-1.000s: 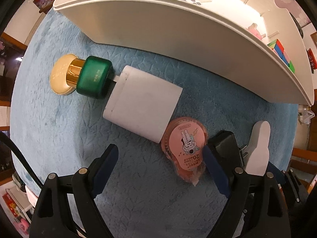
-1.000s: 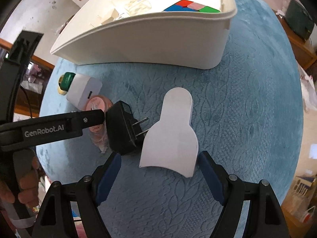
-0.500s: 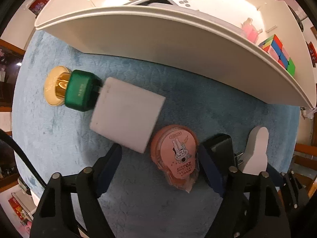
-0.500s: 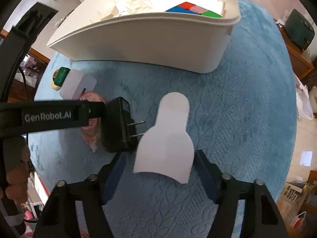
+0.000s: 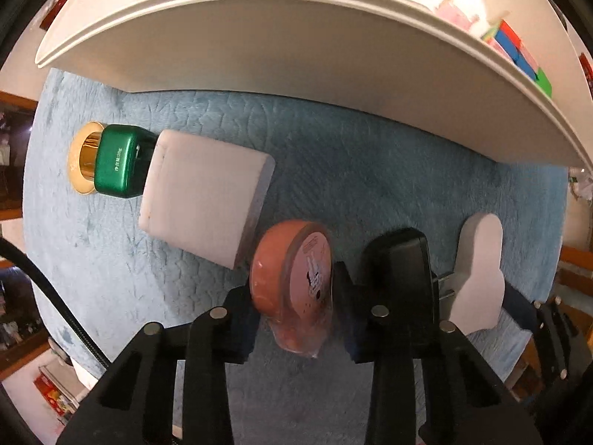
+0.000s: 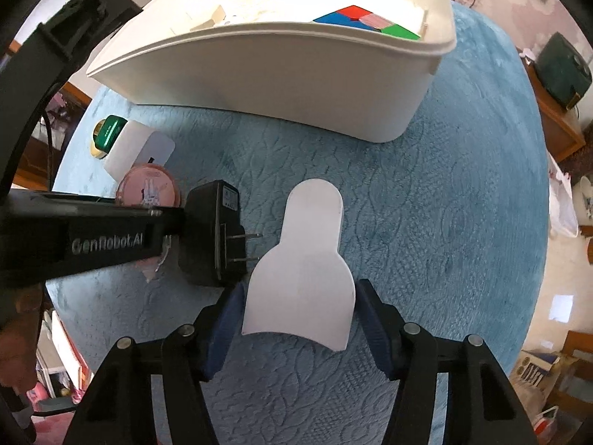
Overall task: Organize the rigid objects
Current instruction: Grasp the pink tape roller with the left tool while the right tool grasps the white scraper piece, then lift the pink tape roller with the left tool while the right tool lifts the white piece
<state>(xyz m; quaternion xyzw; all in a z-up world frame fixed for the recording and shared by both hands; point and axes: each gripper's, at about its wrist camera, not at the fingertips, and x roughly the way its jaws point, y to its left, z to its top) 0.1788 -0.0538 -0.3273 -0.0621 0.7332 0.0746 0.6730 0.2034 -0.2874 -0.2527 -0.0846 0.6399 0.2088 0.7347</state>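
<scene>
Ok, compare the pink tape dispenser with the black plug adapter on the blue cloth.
The pink tape dispenser is rounded and tipped on edge; the black plug adapter is boxy and lies flat, prongs sideways. The left gripper, jaws just closing, clamps the dispenser; nothing grips the adapter. Both sit outside the white bin.

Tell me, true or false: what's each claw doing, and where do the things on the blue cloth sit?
1. The left gripper is closed on the pink tape. True.
2. The right gripper holds the black plug. False: its jaws sit at the sides of the white scraper.
3. The cube lies on the cloth. False: it is inside the white bin.
4. The green bottle touches the white block. True.
</scene>
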